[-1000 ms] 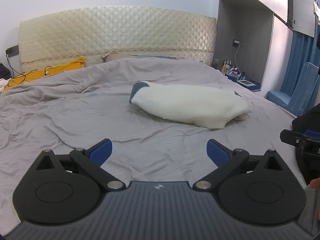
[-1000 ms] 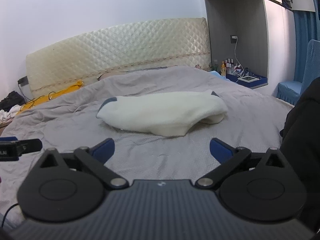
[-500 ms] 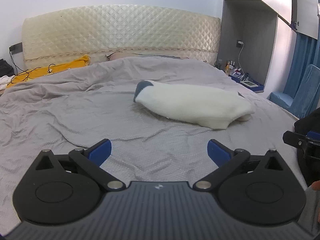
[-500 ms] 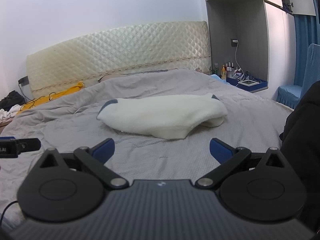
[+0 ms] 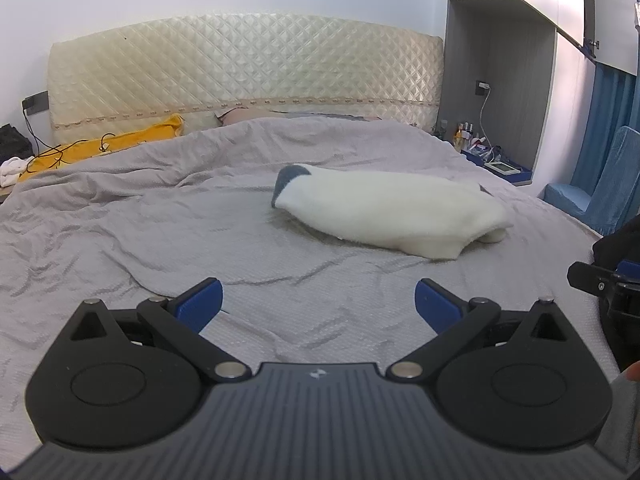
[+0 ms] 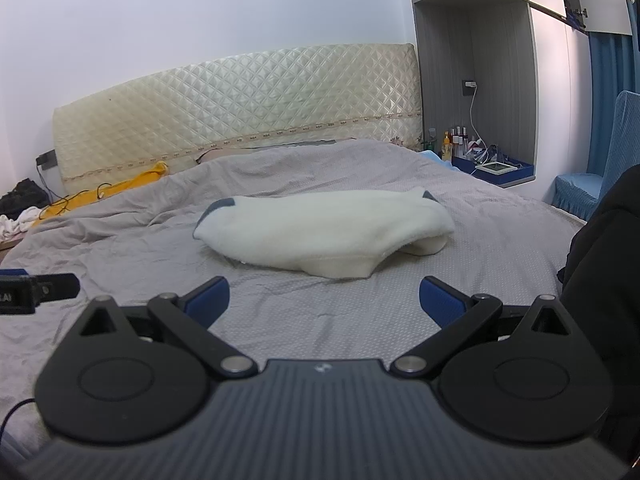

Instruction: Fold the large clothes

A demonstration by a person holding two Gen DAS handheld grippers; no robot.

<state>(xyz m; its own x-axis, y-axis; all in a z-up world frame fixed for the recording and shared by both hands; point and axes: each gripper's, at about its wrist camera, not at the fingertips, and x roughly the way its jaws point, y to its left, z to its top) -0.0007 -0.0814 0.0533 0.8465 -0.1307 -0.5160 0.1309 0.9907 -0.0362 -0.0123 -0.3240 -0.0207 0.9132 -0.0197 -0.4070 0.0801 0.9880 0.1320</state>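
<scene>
The fluffy white fleece garment with dark grey-blue trim (image 5: 390,216) lies in a low bundled heap on my bed, roughly midway between the headboard and the foot edge and toward the right side, one grey-trimmed end pointing left and the other end curling down near the right edge. It rests on the wrinkled grey bedspread (image 5: 140,240), touching nothing else. My left gripper (image 5: 318,302) hangs above the foot end of the bed with its blue-padded fingers spread wide and nothing between them, well short of the garment. My right gripper (image 6: 324,300) is likewise spread wide and empty, pointed at the same heap (image 6: 324,236) from a little further right, above the bedspread (image 6: 120,248). In the right wrist view the tip of my left tool shows at the left edge; in the left wrist view the tip of the right one shows at the right edge. Behind the bundle stands the cream quilted headboard (image 5: 240,76), and at the bed's far left corner lies a yellow pillow (image 5: 108,148) with a dark cable across it. Past the right edge of the bed there is a grey recessed nightstand shelf (image 6: 496,168) with small bottles and a charger, and beyond it a blue curtain (image 6: 608,96).
</scene>
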